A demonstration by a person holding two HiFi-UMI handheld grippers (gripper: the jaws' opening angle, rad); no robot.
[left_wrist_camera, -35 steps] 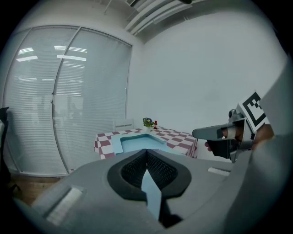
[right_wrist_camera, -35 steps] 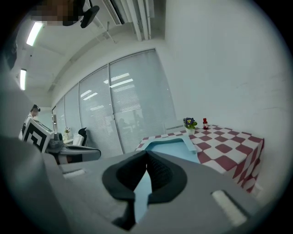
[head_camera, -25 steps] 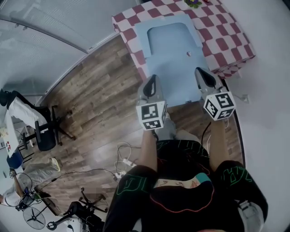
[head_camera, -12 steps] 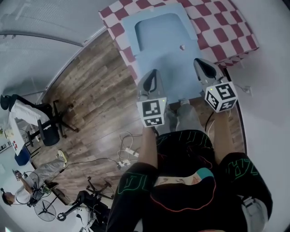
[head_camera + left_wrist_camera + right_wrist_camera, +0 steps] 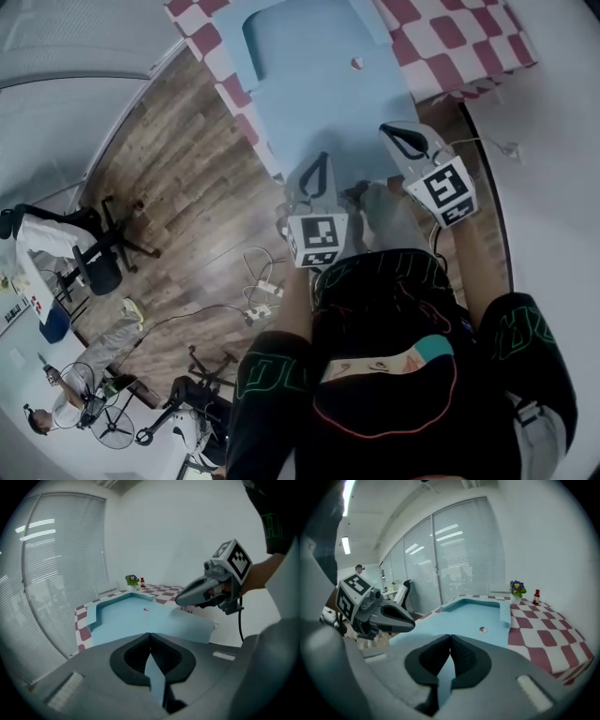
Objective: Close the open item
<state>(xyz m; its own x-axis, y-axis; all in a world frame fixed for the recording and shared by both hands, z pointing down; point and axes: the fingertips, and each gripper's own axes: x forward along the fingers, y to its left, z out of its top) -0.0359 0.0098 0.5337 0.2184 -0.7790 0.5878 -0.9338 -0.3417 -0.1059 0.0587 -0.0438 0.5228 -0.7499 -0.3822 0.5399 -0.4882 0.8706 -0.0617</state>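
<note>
Light-blue flat cardboard box (image 5: 319, 84) lies open on the red-and-white checked tablecloth (image 5: 459, 42) in the head view. Its lid flap (image 5: 328, 141) spreads off the table edge toward 6 o'clock. Our left gripper (image 5: 317, 161) and right gripper (image 5: 386, 131) sit at that flap's near edge; we cannot tell whether they touch it.

In the left gripper view, our jaws are clenched on nothing, with the flap beyond at 12 o'clock.

In the right gripper view, our jaws are likewise pressed together and empty.

We judge we are lining up on the flap. Next we must catch its near edge and swing it toward 12 o'clock, both sides level.
</note>
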